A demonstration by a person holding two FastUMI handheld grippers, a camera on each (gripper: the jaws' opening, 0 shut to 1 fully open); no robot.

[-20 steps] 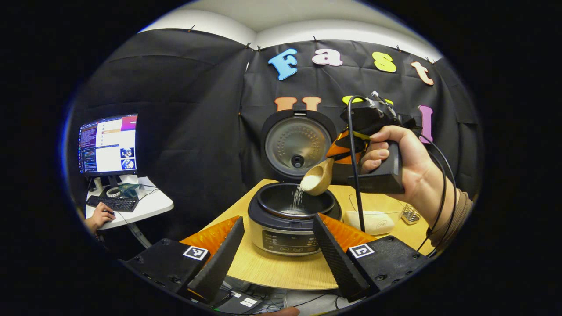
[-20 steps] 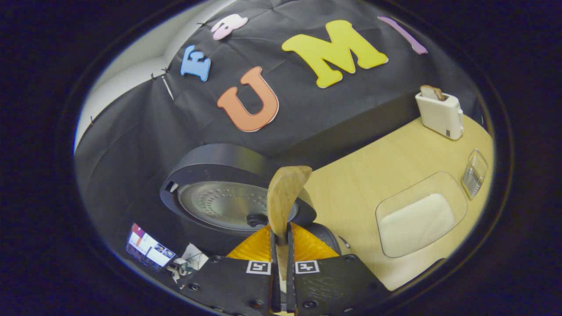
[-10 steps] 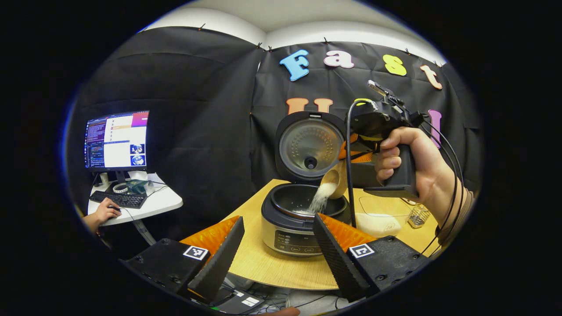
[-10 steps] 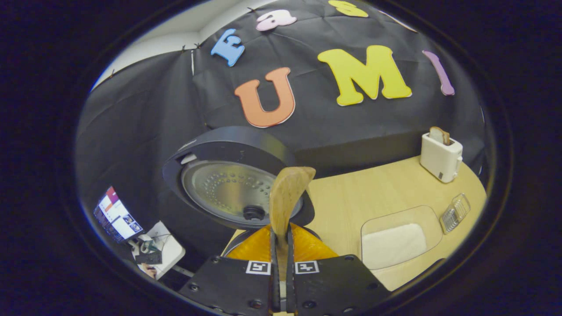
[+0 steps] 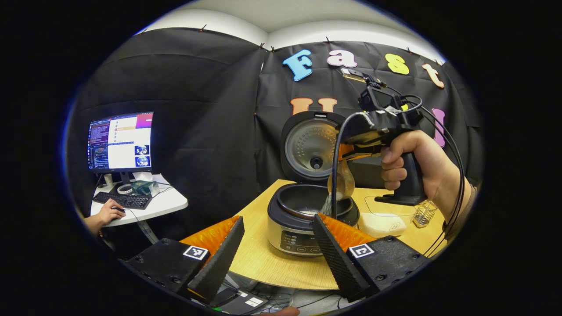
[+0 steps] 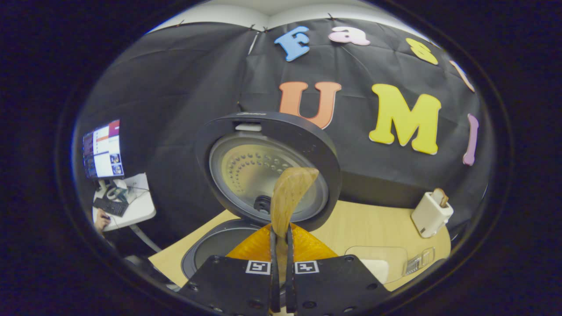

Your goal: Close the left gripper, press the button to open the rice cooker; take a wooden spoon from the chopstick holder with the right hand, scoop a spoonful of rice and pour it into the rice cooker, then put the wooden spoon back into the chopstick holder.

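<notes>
Setting: black-cloth booth around a pale wooden desk (image 5: pixel 272 267) that carries the task's things; landmark is the rice cooker (image 5: pixel 307 217).
Left tool (image 5: pixel 276 245): nearest in the left gripper view, low in front of the rice cooker, its two fingers spread wide apart with nothing between them.
Right tool (image 6: pixel 279 245): in the right gripper view its fingers are clenched on the handle of the wooden spoon (image 6: pixel 287 197); seen from the left gripper view it (image 5: pixel 351 151) hangs above the rice cooker's right side, gripped by a hand (image 5: pixel 417 162).
Wooden spoon: bowl tipped downward over the rice cooker's open pot, in front of the raised lid (image 5: pixel 312 147).
Rice (image 5: pixel 327 204): a thin stream falls from the spoon into the pot.
Rice cooker: lid stands upright and open, inner pot exposed, button panel facing the left tool.
Rice container (image 5: pixel 382 217): clear, holding white rice, just right of the rice cooker.
Chopstick holder (image 5: pixel 423 215): small wire basket, right of the rice container.
Toaster (image 6: pixel 430 215): white, with bread in its slot, farther right of the rice cooker near the cloth wall.
Side table (image 5: pixel 145 206): well left of the rice cooker, with a monitor (image 5: pixel 120 141), a keyboard (image 5: pixel 123 200) and a person's hand (image 5: pixel 107 213) beside the keyboard.
</notes>
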